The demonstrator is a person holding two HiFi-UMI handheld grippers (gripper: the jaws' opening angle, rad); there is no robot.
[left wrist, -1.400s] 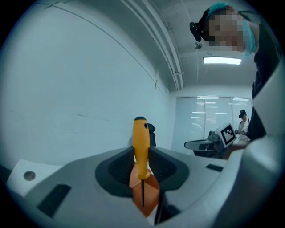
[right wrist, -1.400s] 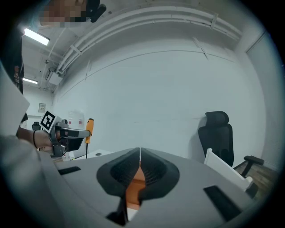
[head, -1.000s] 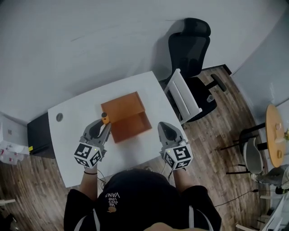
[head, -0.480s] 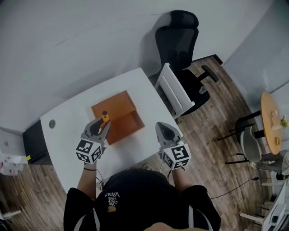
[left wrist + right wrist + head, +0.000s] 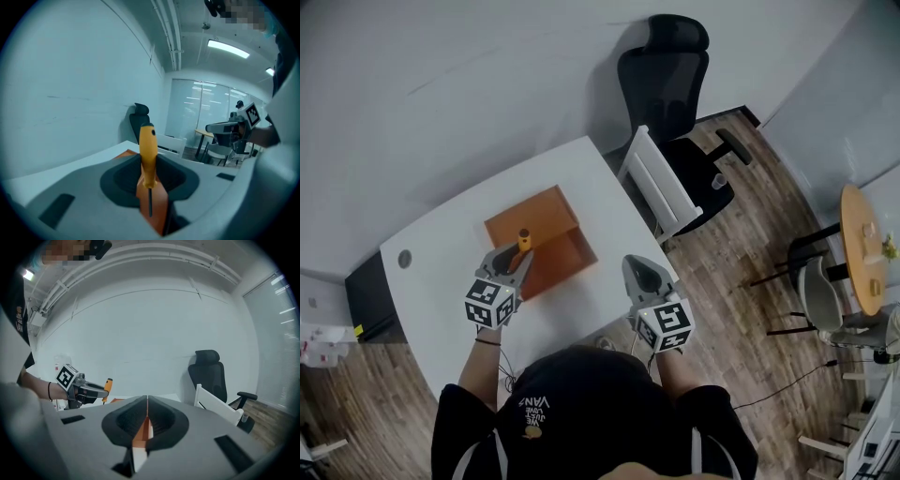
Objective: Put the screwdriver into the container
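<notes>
The screwdriver (image 5: 148, 152) stands nearly upright, yellow handle up and thin shaft pointing down, clamped at the base of its handle by the left hand-held gripper (image 5: 516, 262). In the head view it sits at the near left edge of the open orange-brown container (image 5: 565, 260) on the white tabletop (image 5: 439, 274), not yet clearly inside its walls.

To do this step well, I would carry the tool a little further over the open compartment. Then lower it until the shaft tip is below the rim, and part the jaws only there, so it tips in rather than bouncing off the wall.

The right hand-held gripper (image 5: 640, 266) hangs off to the side, jaws together on nothing, and should stay clear.
</notes>
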